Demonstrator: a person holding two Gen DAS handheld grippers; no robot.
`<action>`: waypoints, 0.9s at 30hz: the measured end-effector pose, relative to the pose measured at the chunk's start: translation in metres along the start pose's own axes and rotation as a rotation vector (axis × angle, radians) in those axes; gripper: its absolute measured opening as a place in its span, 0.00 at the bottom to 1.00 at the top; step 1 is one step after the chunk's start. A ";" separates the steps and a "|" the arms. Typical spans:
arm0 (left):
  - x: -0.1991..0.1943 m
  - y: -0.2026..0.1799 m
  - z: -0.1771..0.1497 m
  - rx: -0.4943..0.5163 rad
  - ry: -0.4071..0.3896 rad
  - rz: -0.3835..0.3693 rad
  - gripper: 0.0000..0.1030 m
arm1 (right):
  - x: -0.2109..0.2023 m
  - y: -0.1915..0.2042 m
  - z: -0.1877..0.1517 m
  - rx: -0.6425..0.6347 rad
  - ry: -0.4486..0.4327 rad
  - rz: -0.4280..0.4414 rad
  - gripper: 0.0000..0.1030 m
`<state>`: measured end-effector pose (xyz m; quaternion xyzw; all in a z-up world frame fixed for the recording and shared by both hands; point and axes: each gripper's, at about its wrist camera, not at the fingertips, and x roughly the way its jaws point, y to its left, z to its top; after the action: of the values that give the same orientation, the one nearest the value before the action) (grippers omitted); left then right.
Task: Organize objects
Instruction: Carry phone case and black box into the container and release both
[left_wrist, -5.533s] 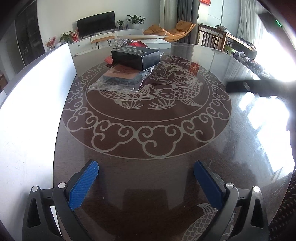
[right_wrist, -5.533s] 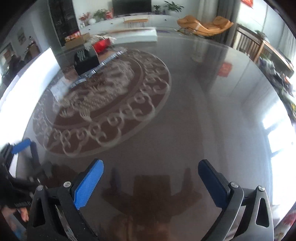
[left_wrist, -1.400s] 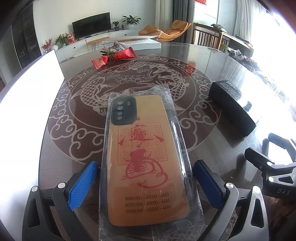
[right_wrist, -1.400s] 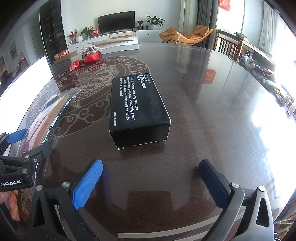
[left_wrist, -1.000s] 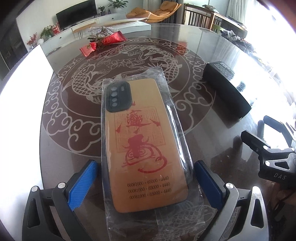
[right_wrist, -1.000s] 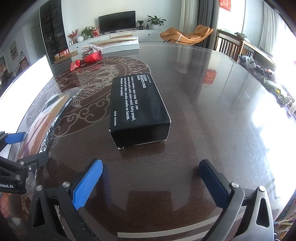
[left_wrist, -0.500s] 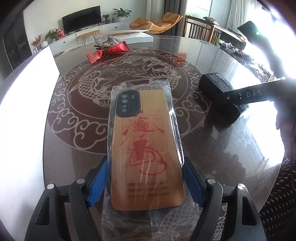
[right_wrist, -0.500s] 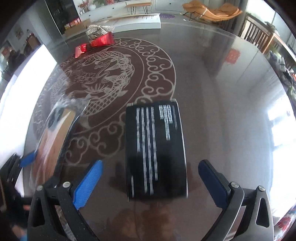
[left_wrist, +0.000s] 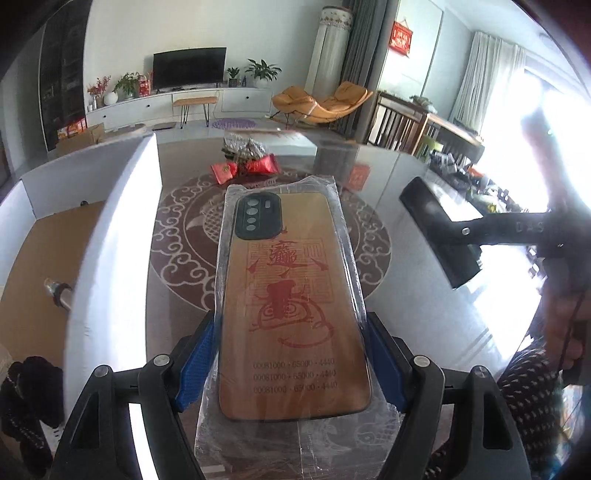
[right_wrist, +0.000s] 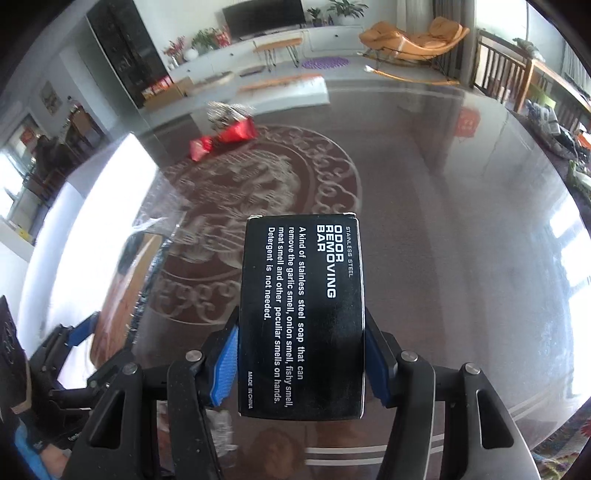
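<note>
Left tool: blue pads clamped on both long edges of a phone case sealed in clear plastic, about two-thirds spread. The case is tan with red print and a dark camera cutout at the far end, and it is held up off the surface.

Right tool: jaws closing, pads pressing both sides of a black box (white print, "ODOR REMOVING BAR"), near end of the box between the pads, far end sticking out over the surface, lifted.

Left wrist view also shows the black box at far right with the right tool's dark arm across it. Right wrist view shows the left tool at near left with the wrapped case, blurred.

Around: glass surface with a white scroll-and-fish pattern; red packets and silver foil-wrapped bits at the far side, well apart from both tools. A white-walled cardboard box stands left of the surface, open top, brown floor inside. Dark knitted item at near left, unclear what.
</note>
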<state>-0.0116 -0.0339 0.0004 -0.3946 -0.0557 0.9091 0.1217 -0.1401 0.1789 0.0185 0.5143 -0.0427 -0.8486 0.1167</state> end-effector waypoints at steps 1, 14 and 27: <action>-0.015 0.006 0.005 -0.018 -0.022 -0.013 0.72 | -0.004 0.015 0.005 -0.011 -0.017 0.028 0.57; -0.117 0.198 -0.006 -0.221 0.029 0.534 0.73 | -0.009 0.289 0.010 -0.316 0.010 0.500 0.59; -0.090 0.142 0.015 -0.172 -0.030 0.432 0.82 | -0.009 0.182 -0.010 -0.234 -0.206 0.161 0.95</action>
<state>0.0112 -0.1948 0.0460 -0.3928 -0.0489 0.9116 -0.1108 -0.0990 0.0057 0.0567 0.4026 0.0037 -0.8838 0.2385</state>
